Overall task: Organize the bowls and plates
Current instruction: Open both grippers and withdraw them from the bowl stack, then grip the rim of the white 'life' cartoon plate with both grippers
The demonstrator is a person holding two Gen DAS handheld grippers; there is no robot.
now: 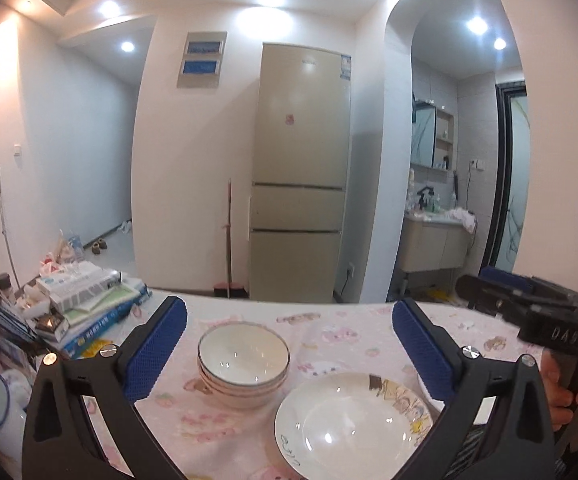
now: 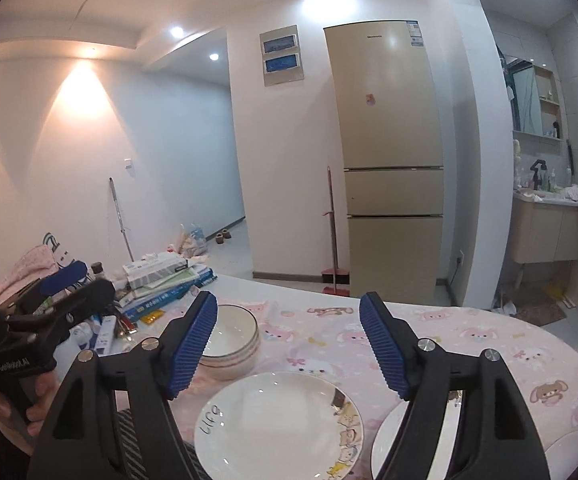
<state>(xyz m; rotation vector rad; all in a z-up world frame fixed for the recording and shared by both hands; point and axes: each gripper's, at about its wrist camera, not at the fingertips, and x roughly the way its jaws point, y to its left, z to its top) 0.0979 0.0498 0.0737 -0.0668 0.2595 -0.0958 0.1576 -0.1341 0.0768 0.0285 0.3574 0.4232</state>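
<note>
Both tongs [image 1: 289,344] [image 2: 289,344] spread, empty — plate [image 1: 353,424] and stacked bowls [image 1: 243,364] lie below them.

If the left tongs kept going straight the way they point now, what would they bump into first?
Probably the stack of white bowls, which sits between the open left tongs and a little below their line. They might pass just above it; then the way looks free to the table's far edge. Depth is unclear.

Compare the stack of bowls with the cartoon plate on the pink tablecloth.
The stack of bowls is several deep bowls nested together; the cartoon plate lies single and shallow. The bowls are plain white with thin dark rims; the plate carries cartoon figures along one edge. Both are white, upright and empty.
</note>
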